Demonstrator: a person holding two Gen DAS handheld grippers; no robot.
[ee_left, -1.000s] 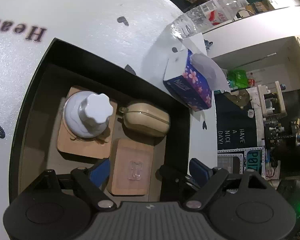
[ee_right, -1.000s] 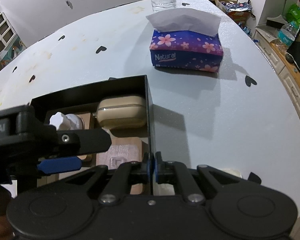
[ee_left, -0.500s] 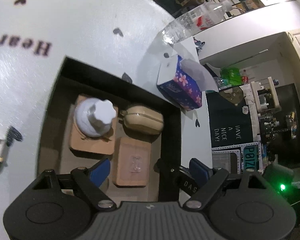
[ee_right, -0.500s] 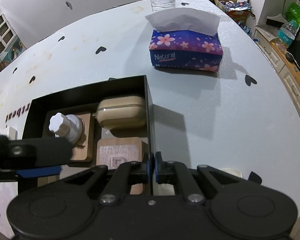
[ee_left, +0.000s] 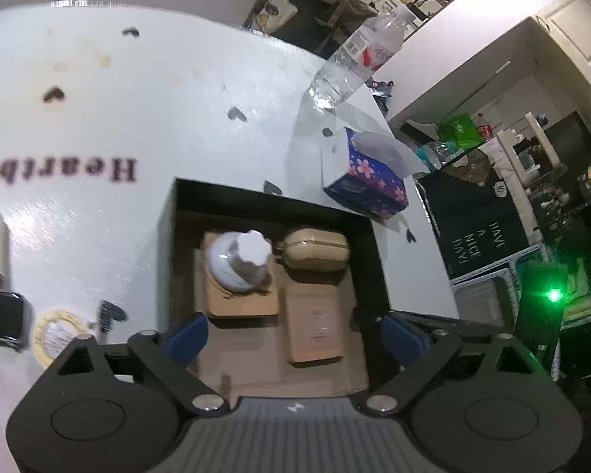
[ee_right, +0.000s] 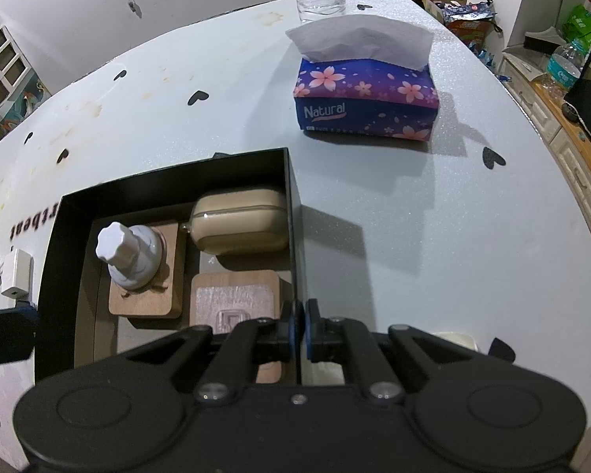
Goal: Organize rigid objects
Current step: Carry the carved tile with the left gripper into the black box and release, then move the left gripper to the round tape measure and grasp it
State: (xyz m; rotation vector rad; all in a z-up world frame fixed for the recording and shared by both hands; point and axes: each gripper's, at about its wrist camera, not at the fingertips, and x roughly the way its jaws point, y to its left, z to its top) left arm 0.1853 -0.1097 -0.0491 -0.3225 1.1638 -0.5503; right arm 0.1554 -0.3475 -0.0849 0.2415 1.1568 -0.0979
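The right gripper [ee_right: 298, 325] clamps its jaws on the right wall of the black box [ee_right: 169, 174], apparently steadying it on the tabletop [ee_right: 394, 197], while the left gripper [ee_left: 291, 335] hovers above, jaws apart and empty. Inside, a white knobbed bottle [ee_right: 128, 252] stands on a wooden block [ee_right: 149, 299] by the box's left wall; a beige case [ee_right: 240, 224] fills its far right corner, a second wooden coaster [ee_right: 234, 295] its near right.

Matt black box [ee_right: 169, 181], seemingly cardboard.
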